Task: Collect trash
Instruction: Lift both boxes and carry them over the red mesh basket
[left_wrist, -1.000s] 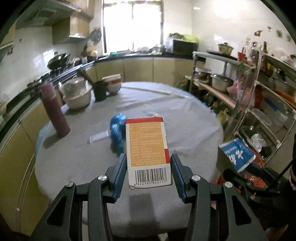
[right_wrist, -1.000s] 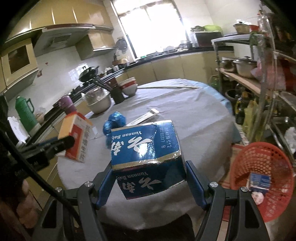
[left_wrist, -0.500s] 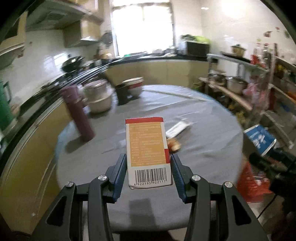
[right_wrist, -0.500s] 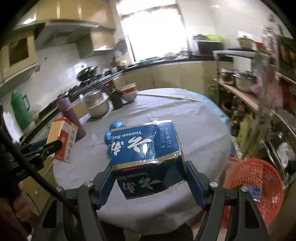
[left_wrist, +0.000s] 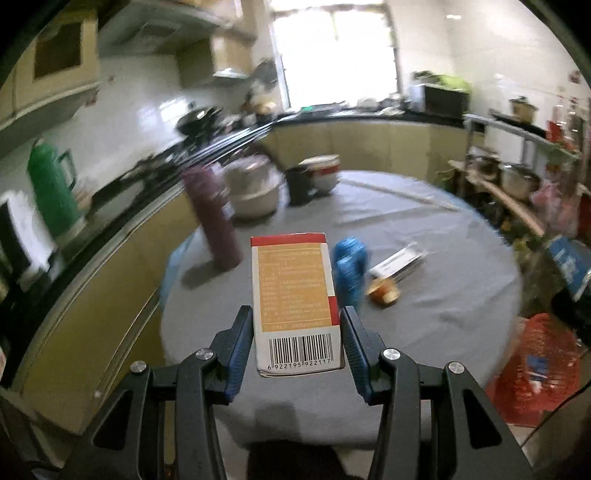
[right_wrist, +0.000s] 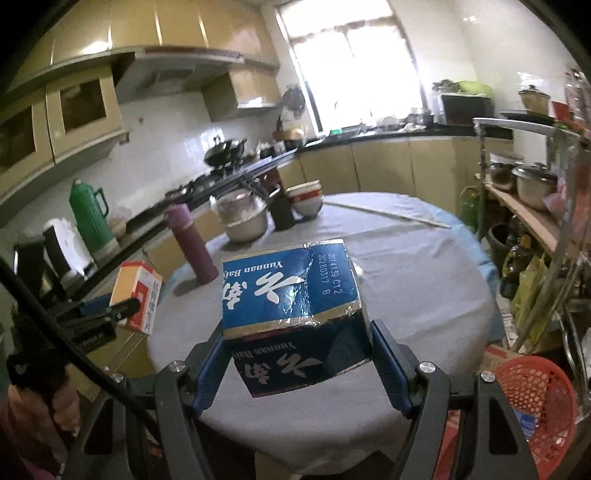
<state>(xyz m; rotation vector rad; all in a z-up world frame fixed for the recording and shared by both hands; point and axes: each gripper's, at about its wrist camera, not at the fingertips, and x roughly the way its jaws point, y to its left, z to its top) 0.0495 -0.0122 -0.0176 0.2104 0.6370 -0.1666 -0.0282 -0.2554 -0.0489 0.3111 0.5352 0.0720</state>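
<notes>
My left gripper (left_wrist: 296, 317) is shut on an orange and white medicine box (left_wrist: 295, 295) with a barcode, held in the air over the near edge of the round table (left_wrist: 443, 314). The same box (right_wrist: 136, 295) shows at the left of the right wrist view. My right gripper (right_wrist: 297, 332) is shut on a torn blue carton (right_wrist: 291, 295) with white lettering, also lifted above the table. On the cloth lie a blue crumpled wrapper (left_wrist: 351, 269), a white flat packet (left_wrist: 399, 260) and a small orange scrap (left_wrist: 384, 291). A red mesh basket (right_wrist: 535, 402) stands on the floor at right.
A purple flask (right_wrist: 192, 243), a lidded pot (right_wrist: 245, 218), a dark cup (right_wrist: 282, 214) and stacked bowls (right_wrist: 306, 197) stand at the table's far left. Metal shelves with pots (right_wrist: 532, 184) line the right side. A counter with a green thermos (right_wrist: 90, 214) runs along the left.
Both grippers rose with their boxes and pulled back from the table. The left view swung left, so the blue wrapper now shows right of the orange box, and the basket came into view.
</notes>
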